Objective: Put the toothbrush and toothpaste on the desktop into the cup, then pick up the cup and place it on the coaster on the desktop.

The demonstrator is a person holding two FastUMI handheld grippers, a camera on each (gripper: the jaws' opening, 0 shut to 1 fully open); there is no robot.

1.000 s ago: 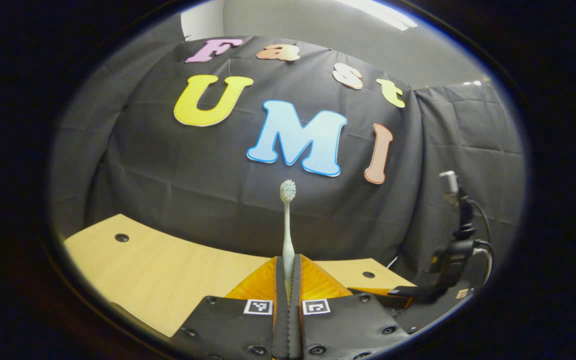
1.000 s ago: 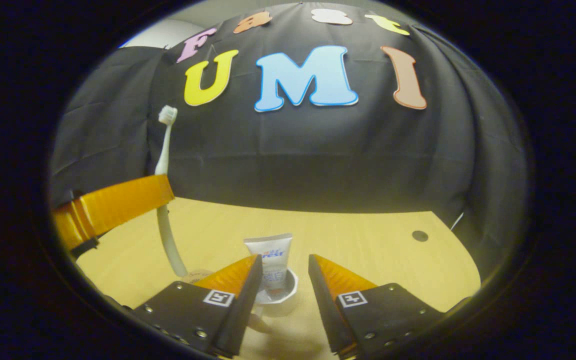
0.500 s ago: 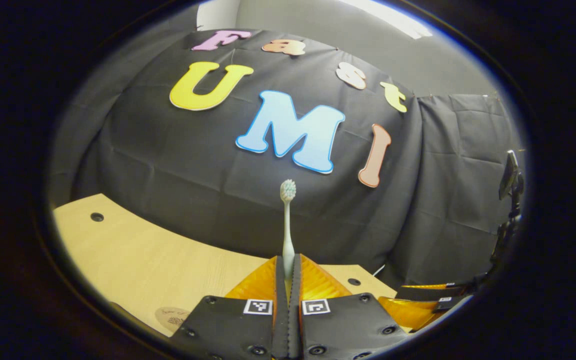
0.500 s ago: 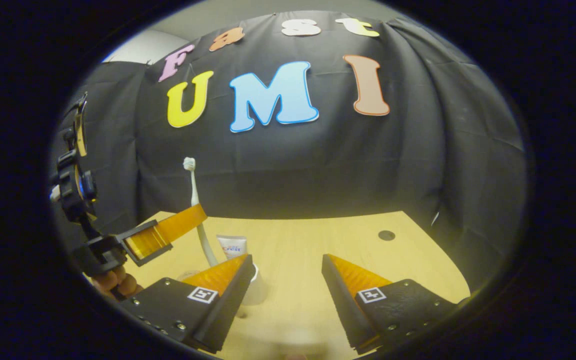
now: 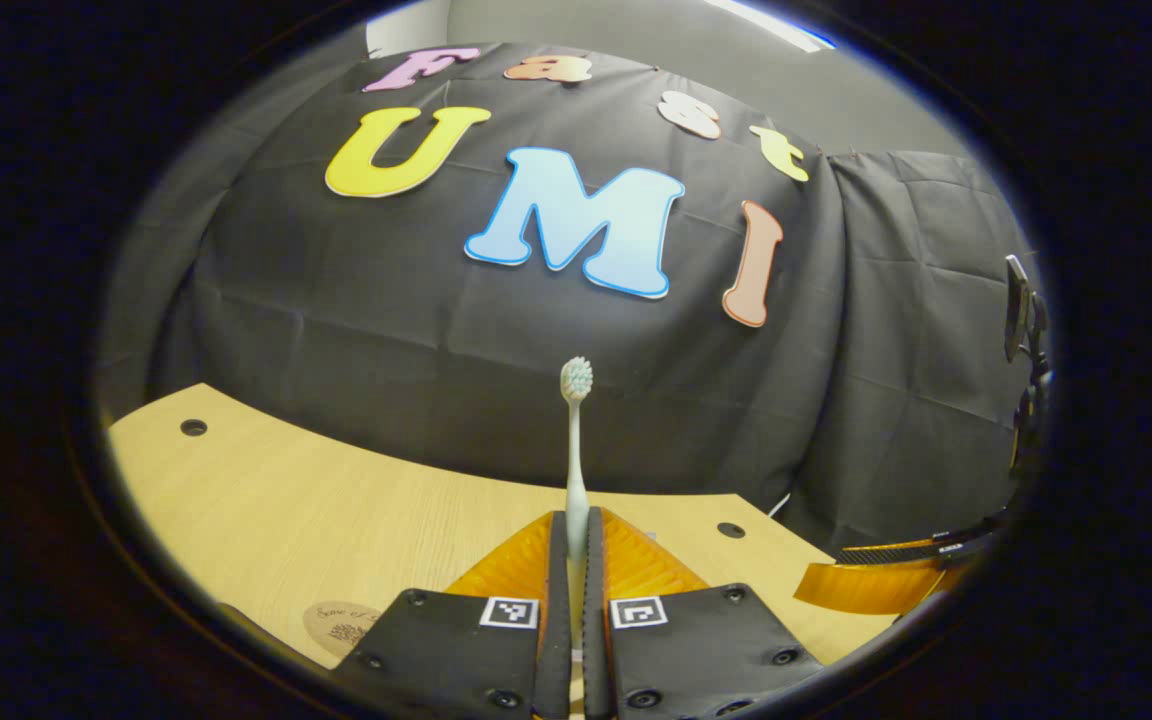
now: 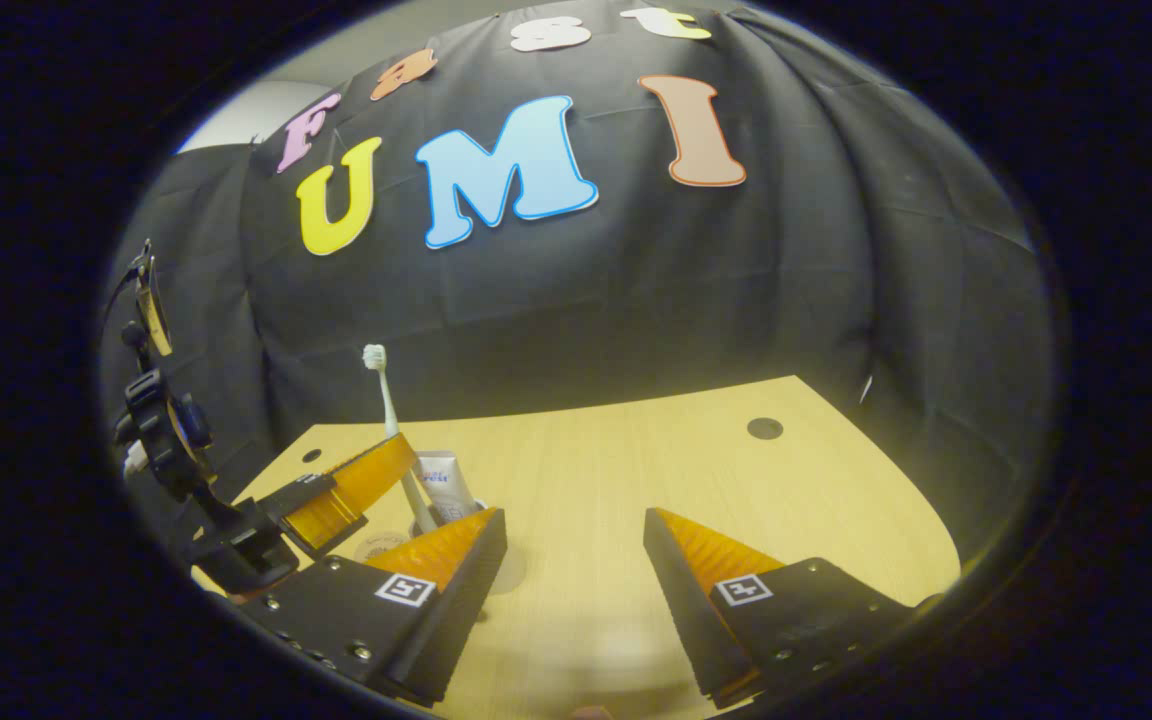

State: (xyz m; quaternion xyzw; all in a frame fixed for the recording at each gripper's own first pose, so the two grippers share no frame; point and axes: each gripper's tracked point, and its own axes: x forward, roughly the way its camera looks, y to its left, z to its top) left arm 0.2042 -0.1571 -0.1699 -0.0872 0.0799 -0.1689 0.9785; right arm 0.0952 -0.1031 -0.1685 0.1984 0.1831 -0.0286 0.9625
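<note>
In the left gripper view, the left gripper (image 5: 573, 560) clamps the slim, upright toothbrush (image 5: 575, 430) above the pale wood-grain desk (image 5: 316, 510); a round coaster (image 5: 341, 625) lies near its front edge.

In the right gripper view, the right gripper (image 6: 574, 565) gapes over bare desk; the toothpaste (image 6: 439, 484) stands in the cup (image 6: 476, 508) near the left edge.

Light is coming from overhead, leaving the desk (image 6: 696, 470) warmly bright and the wall cloth (image 6: 636, 280) dim. Fisheye distortion is bending the edges; focus is staying fairly sharp.
</note>
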